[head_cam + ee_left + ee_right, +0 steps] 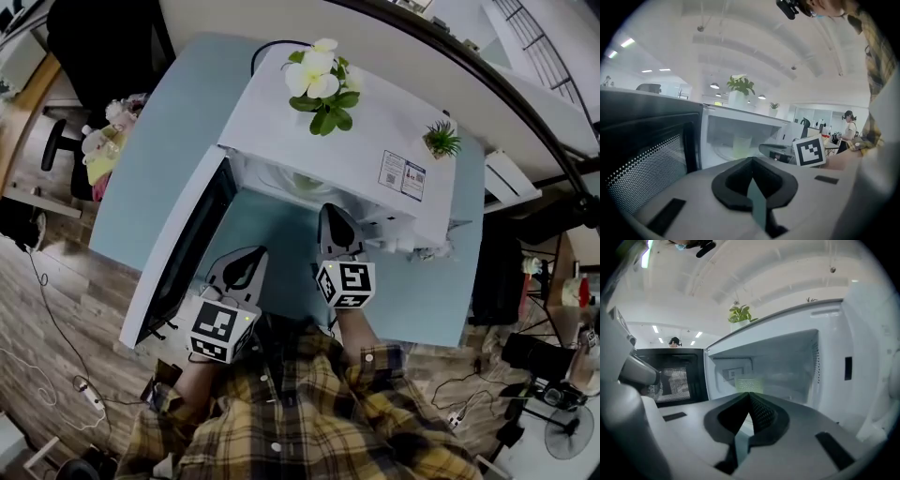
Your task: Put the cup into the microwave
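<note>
Cup (742, 146) is inside the microwave (375, 131): pale green, upright, standing on the cavity floor toward the back. Your right gripper view has it (749, 384) straight ahead, just past the fingertips, and your left gripper view shows clear space between the two.

Your right gripper (330, 212) sits at the mouth of the cavity with its fingers (761, 413) pressed together and nothing between them. From the left side you can see it (778, 150) level with the opening, its marker cube (809, 151) facing you.

Your left gripper (251, 253) hangs nearer to you, beside the open door (183, 253), over the near part of the worktop (169, 141). Its fingers (740, 180) are closed tip to tip as well, holding nothing, with only a sliver of blue worktop showing through them.

That door stands swung wide to your left, its dark mesh window filling the left of your left gripper view (647, 159).

The microwave stands toward the worktop's far edge. On its roof a flowering plant (319, 84) sits near the back left corner and a small green plant (441, 141) near the back right corner, with a sticker (403, 175) at the front right edge.
</note>
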The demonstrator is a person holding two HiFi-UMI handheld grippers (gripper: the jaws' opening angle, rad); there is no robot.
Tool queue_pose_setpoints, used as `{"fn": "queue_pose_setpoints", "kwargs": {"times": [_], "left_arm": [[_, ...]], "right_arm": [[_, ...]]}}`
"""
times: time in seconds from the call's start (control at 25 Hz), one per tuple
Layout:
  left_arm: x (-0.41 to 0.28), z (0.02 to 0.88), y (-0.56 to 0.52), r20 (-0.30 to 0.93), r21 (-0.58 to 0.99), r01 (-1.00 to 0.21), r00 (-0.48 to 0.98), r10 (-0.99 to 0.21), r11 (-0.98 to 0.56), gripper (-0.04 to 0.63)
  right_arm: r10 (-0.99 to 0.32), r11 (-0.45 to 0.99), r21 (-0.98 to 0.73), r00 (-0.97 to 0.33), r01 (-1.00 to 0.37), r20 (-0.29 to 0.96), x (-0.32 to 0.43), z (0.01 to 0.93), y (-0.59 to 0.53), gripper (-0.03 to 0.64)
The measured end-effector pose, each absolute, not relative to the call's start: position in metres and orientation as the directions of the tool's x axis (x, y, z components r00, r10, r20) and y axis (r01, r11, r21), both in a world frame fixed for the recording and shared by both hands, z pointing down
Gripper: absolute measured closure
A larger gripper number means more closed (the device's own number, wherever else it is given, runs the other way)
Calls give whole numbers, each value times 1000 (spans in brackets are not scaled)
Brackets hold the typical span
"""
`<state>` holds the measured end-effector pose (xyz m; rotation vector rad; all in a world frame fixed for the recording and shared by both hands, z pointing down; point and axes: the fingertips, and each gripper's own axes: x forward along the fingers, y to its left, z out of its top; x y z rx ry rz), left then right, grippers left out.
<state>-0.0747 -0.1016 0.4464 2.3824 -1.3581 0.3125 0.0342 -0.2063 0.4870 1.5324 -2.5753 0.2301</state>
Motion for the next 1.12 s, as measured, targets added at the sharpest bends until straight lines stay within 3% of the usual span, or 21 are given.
{"fn": "queue_pose_setpoints", "kwargs": {"times": [0.68, 1.12], "left_arm": [[-28, 420, -115, 300, 188, -829, 560, -773, -527, 606], [-6, 411, -115, 278, 203, -770, 637, -719, -604, 606]], "right_arm": [[-787, 586, -104, -595, -803, 164, 89, 436, -146, 612], [-781, 558, -207, -593, -803, 194, 130, 413, -120, 612]]}}
